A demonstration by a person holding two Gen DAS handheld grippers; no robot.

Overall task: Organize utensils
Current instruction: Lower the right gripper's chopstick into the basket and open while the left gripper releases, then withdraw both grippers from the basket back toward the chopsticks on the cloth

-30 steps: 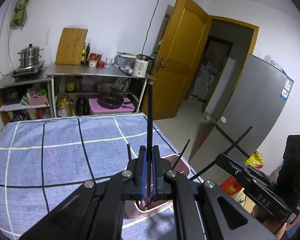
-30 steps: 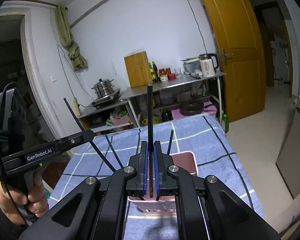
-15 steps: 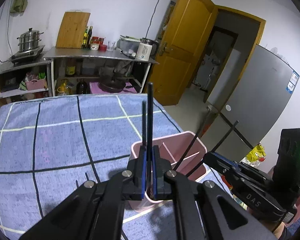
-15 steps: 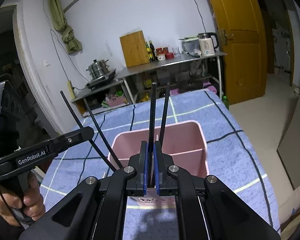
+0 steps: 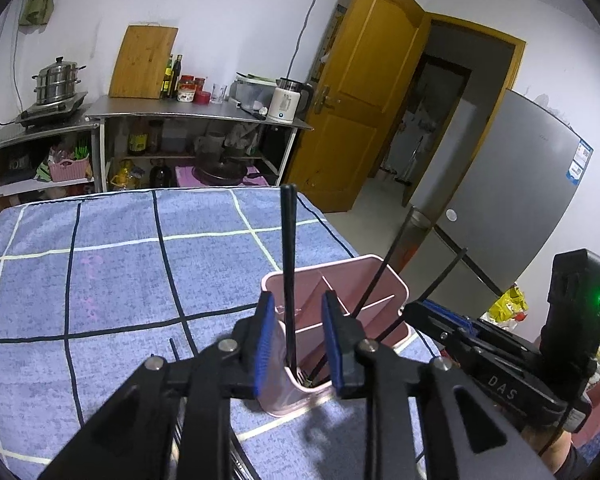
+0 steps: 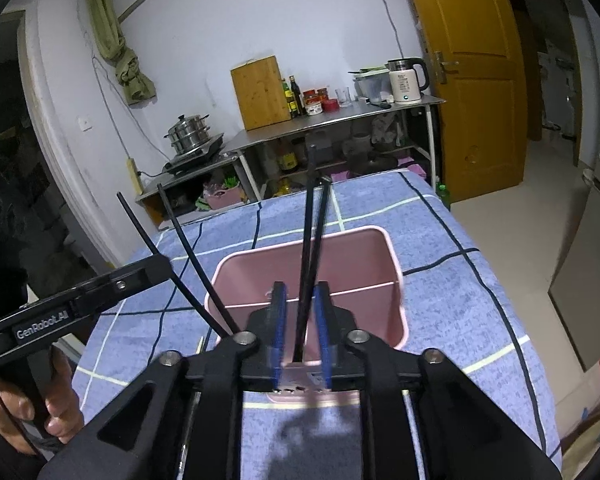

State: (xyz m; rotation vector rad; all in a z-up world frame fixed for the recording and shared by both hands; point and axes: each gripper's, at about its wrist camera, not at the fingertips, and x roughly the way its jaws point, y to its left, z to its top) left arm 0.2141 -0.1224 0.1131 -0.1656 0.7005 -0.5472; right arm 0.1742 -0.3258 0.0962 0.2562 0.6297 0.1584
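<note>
Because your left gripper (image 5: 297,334) shows its blue pads spread apart in the left wrist view, with the slim black chopstick (image 5: 288,264) standing free between them and touching neither, treat that one as released. Its lower end sits inside the pale pink plastic divided utensil holder (image 5: 396,284), which stands at about five o'clock on the blue checked tablecloth (image 5: 120,264). Draw the fingers straight back along their own line so neither pad clips the stick. At four o'clock the right gripper (image 5: 416,310) reaches the holder's far rim, and two more black sticks lean out over it; whether it grips anything cannot be told from here.

In the right wrist view, your right gripper (image 6: 300,326) likewise has its pads parted, and two black chopsticks (image 6: 312,248) rise between them from the near compartment of the pink holder (image 6: 394,276), just crossing near their tips. The step is likely the letting-go, so clear the sticks upward and backward rather than sideways; a sideways nudge could tip the light holder. At nine o'clock the left gripper (image 6: 156,272) hangs beside the holder's left rim, with two further black sticks (image 6: 196,264) slanting past it towards ten o'clock. Keep your two tools apart as you withdraw.
</note>
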